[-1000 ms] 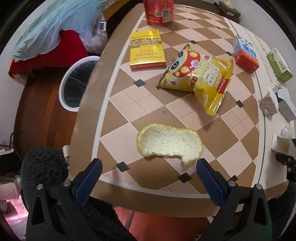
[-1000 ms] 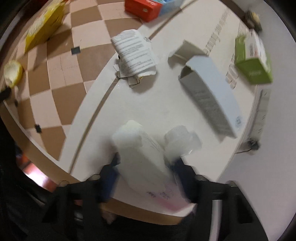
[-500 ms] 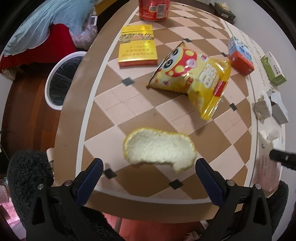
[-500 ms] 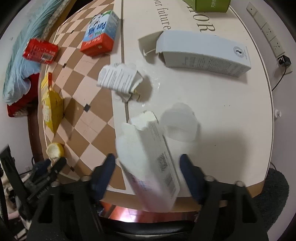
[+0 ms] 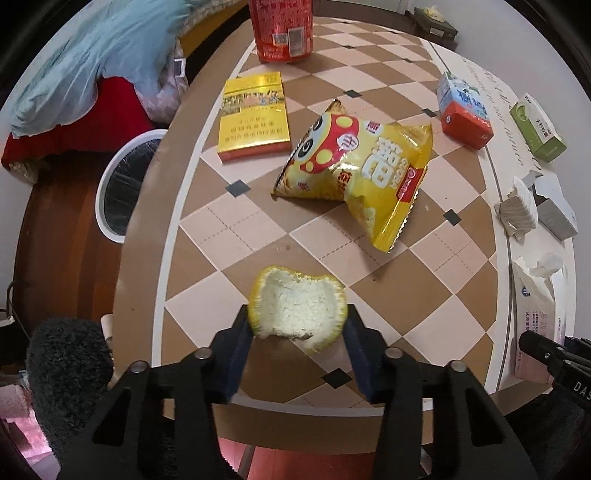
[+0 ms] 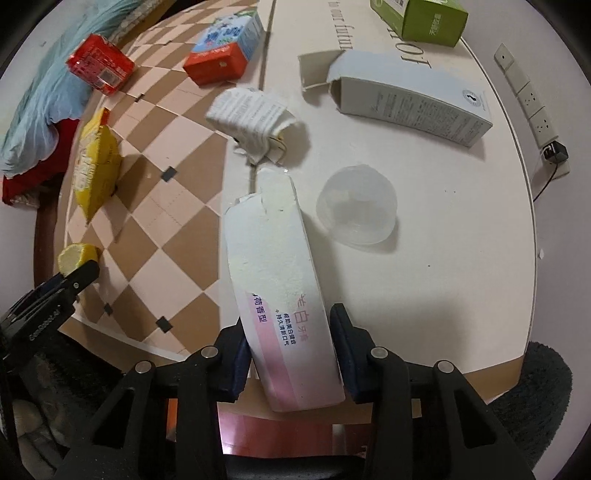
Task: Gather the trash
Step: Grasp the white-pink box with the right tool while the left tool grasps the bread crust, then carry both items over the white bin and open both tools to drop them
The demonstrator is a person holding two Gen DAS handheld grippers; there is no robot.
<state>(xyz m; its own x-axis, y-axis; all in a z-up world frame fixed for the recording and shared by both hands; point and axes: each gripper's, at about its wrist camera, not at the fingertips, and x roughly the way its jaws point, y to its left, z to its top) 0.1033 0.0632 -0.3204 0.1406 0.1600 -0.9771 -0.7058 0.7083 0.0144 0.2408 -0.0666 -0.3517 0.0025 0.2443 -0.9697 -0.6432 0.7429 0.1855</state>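
Trash covers most of my table (image 5: 147,280), so I judge the collecting barely begun: nothing shows inside the white-rimmed bin (image 5: 122,184) on the floor just beside the table's left edge, though its dark liner hides the bottom from me.

Going from the biggest pieces down, what is left lying is the long grey carton (image 6: 413,99) with its flap open, the yellow snack bag (image 5: 358,173), the flat yellow box (image 5: 253,118), the red can (image 5: 282,29) at the far edge, the red and blue drink carton (image 5: 463,110), the green box (image 5: 537,127), the clear plastic cup (image 6: 356,206) on its side and the crumpled printed paper (image 6: 255,118).

Two pieces are in my grip. My right gripper (image 6: 291,362) is closed to the width of the white and pink toothpaste box (image 6: 280,295), its blue pads pressed on both long sides near the lower end; the box tilts up and away over the near edge of the table, its torn end near the paper. My left gripper (image 5: 297,347) is closed about halfway onto the orange peel (image 5: 297,312), a pad on each side of the curled rind, white pith facing me, held low over the checkered top near its front edge. Both still need carrying to the bin.
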